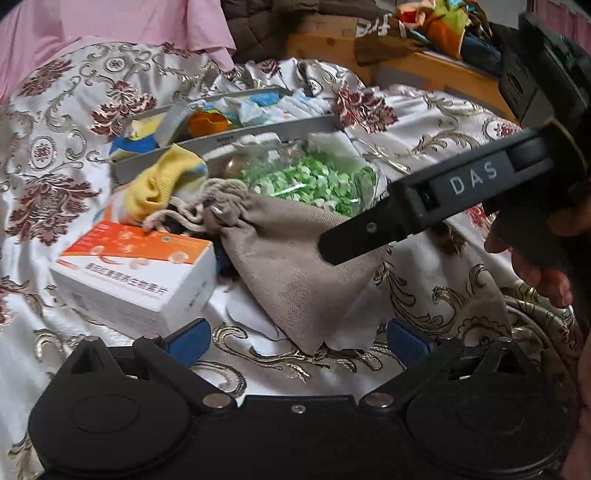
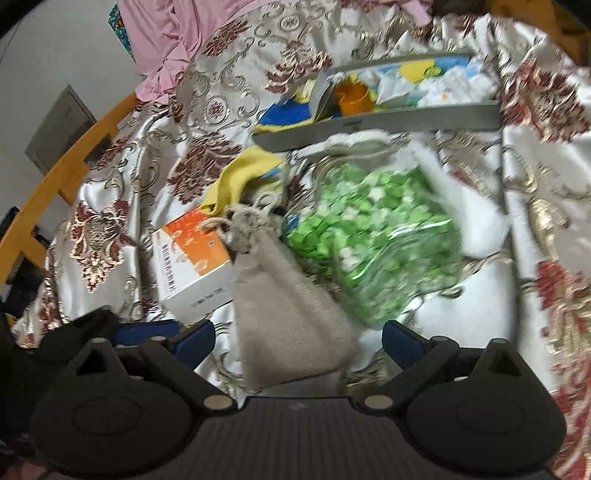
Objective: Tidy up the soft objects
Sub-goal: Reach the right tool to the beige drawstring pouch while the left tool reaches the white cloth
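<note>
A grey drawstring pouch (image 1: 291,269) lies on the flowered bedspread, just ahead of my open, empty left gripper (image 1: 298,338). A yellow sock (image 1: 162,182) lies behind it, by an orange-and-white box (image 1: 136,269). A clear jar of green pieces (image 1: 314,181) lies on its side beyond the pouch. My right gripper reaches in from the right above the pouch in the left wrist view (image 1: 369,236). In the right wrist view my right gripper (image 2: 298,341) is open and empty, with the pouch (image 2: 288,317) between its fingers and the jar (image 2: 373,240) ahead.
A grey tray (image 1: 266,131) holding folded cloths and an orange item stands behind the jar; it also shows in the right wrist view (image 2: 388,122). A pink cloth (image 1: 110,22) lies at the back left. A wooden bed frame (image 2: 55,184) runs along the left.
</note>
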### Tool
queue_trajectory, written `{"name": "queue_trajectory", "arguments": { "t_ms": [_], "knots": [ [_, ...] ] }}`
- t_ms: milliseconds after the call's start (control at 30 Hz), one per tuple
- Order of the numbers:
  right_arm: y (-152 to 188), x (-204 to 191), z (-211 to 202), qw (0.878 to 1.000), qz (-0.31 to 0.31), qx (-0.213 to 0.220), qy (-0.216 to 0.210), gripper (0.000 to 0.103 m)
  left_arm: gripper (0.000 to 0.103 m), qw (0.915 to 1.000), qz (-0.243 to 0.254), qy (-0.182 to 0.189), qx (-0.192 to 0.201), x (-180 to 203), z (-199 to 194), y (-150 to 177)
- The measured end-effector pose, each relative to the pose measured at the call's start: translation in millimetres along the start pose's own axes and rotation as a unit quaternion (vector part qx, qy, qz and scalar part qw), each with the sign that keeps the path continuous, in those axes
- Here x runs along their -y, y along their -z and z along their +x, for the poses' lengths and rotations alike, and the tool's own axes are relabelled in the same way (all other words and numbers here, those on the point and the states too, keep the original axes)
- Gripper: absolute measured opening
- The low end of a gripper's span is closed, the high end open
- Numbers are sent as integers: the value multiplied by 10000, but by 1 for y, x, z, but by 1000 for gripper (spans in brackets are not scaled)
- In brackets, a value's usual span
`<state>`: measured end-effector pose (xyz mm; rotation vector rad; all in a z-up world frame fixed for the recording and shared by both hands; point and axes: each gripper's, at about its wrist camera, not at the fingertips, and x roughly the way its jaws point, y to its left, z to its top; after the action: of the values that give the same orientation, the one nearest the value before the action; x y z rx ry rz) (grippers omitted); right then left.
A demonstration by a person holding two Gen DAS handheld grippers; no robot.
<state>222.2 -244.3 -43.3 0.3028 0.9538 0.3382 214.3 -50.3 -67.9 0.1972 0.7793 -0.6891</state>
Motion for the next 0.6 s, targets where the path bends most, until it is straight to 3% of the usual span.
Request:
{"name": "queue_trajectory", "arguments": {
  "t_ms": [233,467,567,600],
  "knots": [
    [-1,-7,-3,9971,-34,36,-757,95,101,9994,-249,153,-205,-7,14,0],
    [-9,-16,21,9953,-284,-148,-913,93,101,9992,-207,208,-261,-5,16,2],
    [-9,-21,25,9953,-455,-126,-846,81,101,9993,-197,214,-250,-5,15,2],
    [-9,-22,24,9957,-490,-92,-781,71,101,9992,-201,213,-254,-5,16,2]
  ]
}}
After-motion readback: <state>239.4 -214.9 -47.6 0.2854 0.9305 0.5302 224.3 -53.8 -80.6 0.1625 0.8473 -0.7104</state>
